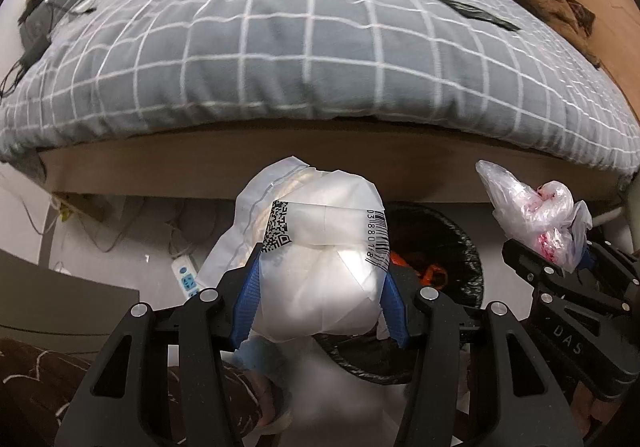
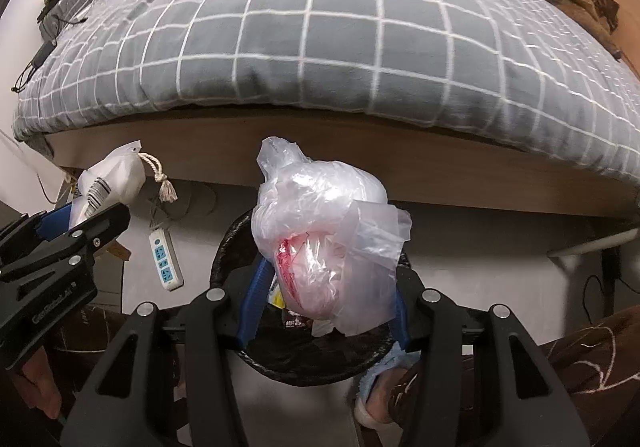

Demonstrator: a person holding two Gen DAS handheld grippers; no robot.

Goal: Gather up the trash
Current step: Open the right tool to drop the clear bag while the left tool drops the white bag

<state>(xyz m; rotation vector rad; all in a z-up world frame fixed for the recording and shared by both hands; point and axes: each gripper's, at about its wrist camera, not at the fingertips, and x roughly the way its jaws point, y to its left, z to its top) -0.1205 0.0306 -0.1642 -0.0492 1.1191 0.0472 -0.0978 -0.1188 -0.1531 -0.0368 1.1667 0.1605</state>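
Crumpled plastic bag (image 2: 324,243) between blue fingers (image 2: 254,299)

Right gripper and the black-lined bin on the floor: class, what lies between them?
Only the clear plastic bag clamped in the right gripper, hanging over the bin; right wrist view shows it.

The white pouch (image 1: 316,267) looks like matt, paper-like cloth with a twisted cotton cord (image 2: 158,177). The clear bag (image 2: 324,243) is thin glossy plastic, crumpled. Below both, the bin liner (image 1: 460,247) is black shiny plastic film, wrinkled. Above the bin liner, the blanket (image 1: 280,47) is soft matt cloth and the bed frame (image 1: 240,171) is smooth wood. The gripper fingers (image 1: 248,303) are blue ribbed plastic.
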